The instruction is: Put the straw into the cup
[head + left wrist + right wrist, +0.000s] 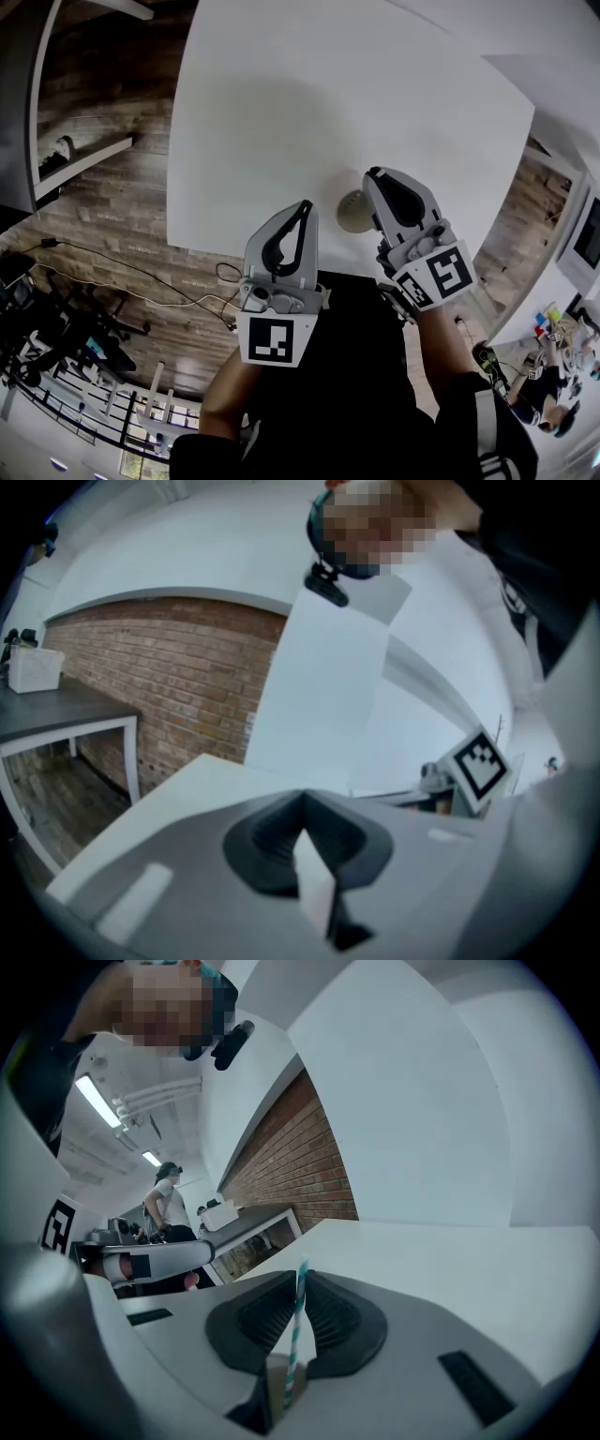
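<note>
The room is looking big, with a wooden floor [103, 216] and a brick wall [300, 1162] (someone is standing far off at the back, beside a desk). The white table [328, 112] is filling most of the head view, and its top is looking smooth and flat, so I think a cup is not going to tip on it by itself. The person is holding both grippers close to the body, at the near edge of the table. The left gripper [302, 211] is hanging beside the other one with its fingers pressed together and nothing I can name between them. I think it is just waiting out of the way. The right gripper [375, 176] is doing the job. It is reaching over the cup [352, 212], which is sitting on the table just inside the near edge and is partly hiding under that gripper. Its fingers are squeezing tight on the straw [300, 1316], the one with the green and white stripes. The straw is standing almost straight up between them, which is a good way to hold it for poking it down. Its bottom end is pointing into the brown mouth of the cup, though I cannot tell how deep it is going.
</note>
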The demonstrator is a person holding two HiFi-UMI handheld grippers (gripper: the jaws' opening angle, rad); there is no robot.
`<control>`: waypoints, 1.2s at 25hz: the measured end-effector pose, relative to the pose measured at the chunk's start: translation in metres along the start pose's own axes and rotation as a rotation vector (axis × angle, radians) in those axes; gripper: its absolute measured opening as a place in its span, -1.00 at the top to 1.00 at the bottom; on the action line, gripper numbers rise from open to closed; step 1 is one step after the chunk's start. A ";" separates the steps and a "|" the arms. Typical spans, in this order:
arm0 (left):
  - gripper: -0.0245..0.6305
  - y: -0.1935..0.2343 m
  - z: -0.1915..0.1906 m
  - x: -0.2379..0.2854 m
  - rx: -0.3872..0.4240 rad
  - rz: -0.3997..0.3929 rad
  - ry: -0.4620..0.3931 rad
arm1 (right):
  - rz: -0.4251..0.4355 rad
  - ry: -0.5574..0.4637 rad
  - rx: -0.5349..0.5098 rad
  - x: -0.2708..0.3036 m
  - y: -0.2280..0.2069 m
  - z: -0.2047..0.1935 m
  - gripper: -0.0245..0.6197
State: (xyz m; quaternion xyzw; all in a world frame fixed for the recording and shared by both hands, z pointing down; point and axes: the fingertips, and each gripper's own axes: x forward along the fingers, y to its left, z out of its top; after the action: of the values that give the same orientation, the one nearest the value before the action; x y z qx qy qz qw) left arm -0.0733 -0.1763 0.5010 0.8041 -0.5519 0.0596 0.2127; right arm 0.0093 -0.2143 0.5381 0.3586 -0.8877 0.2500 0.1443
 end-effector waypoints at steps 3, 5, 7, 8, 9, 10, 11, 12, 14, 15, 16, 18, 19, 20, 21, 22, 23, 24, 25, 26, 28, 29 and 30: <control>0.92 0.001 0.000 -0.001 -0.006 0.005 -0.001 | 0.023 0.014 0.007 0.002 0.003 -0.002 0.86; 0.92 0.001 0.002 -0.002 -0.009 0.009 -0.009 | 0.020 0.017 0.009 0.002 0.003 -0.003 0.86; 0.92 0.001 0.003 -0.003 -0.011 0.012 -0.020 | 0.016 0.012 0.015 0.002 0.002 -0.002 0.82; 0.92 0.000 0.004 -0.003 -0.012 0.013 -0.023 | 0.016 0.008 0.019 0.001 0.001 -0.001 0.78; 0.92 0.000 0.005 -0.004 -0.012 0.013 -0.027 | 0.016 0.002 0.024 0.001 0.001 0.000 0.74; 0.92 -0.001 0.006 -0.005 -0.010 0.012 -0.029 | 0.013 -0.004 0.026 0.001 0.001 0.002 0.70; 0.92 -0.001 0.006 -0.007 -0.010 0.011 -0.032 | 0.007 -0.013 0.025 -0.001 0.000 0.004 0.67; 0.92 -0.002 0.007 -0.008 -0.010 0.010 -0.034 | -0.001 -0.022 0.021 -0.002 0.000 0.007 0.63; 0.92 -0.004 0.009 -0.013 -0.009 0.007 -0.041 | -0.020 -0.045 0.011 -0.007 -0.001 0.014 0.60; 0.92 -0.005 0.011 -0.015 -0.007 0.005 -0.045 | -0.030 -0.059 0.006 -0.011 -0.002 0.018 0.59; 0.92 -0.006 0.012 -0.018 -0.005 0.003 -0.050 | -0.040 -0.073 0.000 -0.014 -0.002 0.023 0.58; 0.92 -0.008 0.016 -0.024 -0.002 -0.002 -0.060 | -0.060 -0.099 -0.009 -0.023 0.000 0.031 0.57; 0.92 -0.010 0.018 -0.028 0.001 -0.005 -0.067 | -0.070 -0.112 -0.012 -0.028 0.001 0.036 0.57; 0.92 -0.011 0.020 -0.031 0.006 -0.011 -0.074 | -0.079 -0.125 -0.014 -0.032 0.003 0.040 0.57; 0.92 -0.012 0.023 -0.035 0.013 -0.017 -0.081 | -0.087 -0.139 -0.016 -0.037 0.006 0.044 0.57; 0.92 -0.013 0.027 -0.040 0.021 -0.023 -0.091 | -0.095 -0.154 -0.016 -0.042 0.010 0.048 0.57; 0.92 -0.014 0.031 -0.045 0.026 -0.028 -0.101 | -0.103 -0.169 -0.016 -0.047 0.015 0.051 0.58; 0.92 -0.015 0.035 -0.051 0.025 -0.034 -0.111 | -0.114 -0.183 -0.015 -0.052 0.021 0.055 0.61; 0.92 -0.017 0.039 -0.058 0.025 -0.040 -0.119 | -0.124 -0.194 -0.013 -0.058 0.026 0.057 0.71; 0.92 -0.019 0.043 -0.065 0.026 -0.047 -0.123 | -0.132 -0.205 -0.007 -0.063 0.032 0.060 0.78; 0.92 -0.024 0.050 -0.079 0.029 -0.059 -0.126 | -0.140 -0.226 0.020 -0.075 0.044 0.064 0.84; 0.92 -0.028 0.053 -0.087 0.032 -0.066 -0.129 | -0.143 -0.238 0.040 -0.083 0.050 0.066 0.85; 0.92 -0.032 0.057 -0.096 0.038 -0.074 -0.134 | -0.148 -0.251 0.060 -0.092 0.057 0.067 0.86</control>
State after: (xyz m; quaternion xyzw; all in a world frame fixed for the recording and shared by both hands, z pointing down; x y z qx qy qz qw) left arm -0.0884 -0.1070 0.4090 0.8300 -0.5337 0.0082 0.1621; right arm 0.0283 -0.1635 0.4224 0.4555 -0.8622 0.2181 0.0395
